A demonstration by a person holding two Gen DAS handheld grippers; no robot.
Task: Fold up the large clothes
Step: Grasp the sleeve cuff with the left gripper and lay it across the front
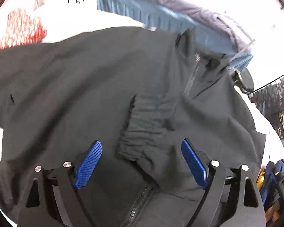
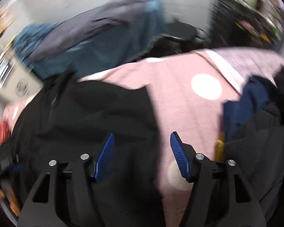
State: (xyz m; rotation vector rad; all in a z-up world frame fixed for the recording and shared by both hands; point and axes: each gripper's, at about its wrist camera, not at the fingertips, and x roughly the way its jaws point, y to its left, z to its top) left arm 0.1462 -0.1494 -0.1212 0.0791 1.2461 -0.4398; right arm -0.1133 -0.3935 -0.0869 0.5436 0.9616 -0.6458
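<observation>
Both grippers — left, right — hover spread-fingered above the black jacket's edges.

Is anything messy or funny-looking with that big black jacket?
Yes. The black jacket lies rumpled, not flat: one ribbed cuff is flopped across its middle, just ahead of the open left tongs. Nothing looks torn or spilled. The right view is too blurry to judge.
</observation>
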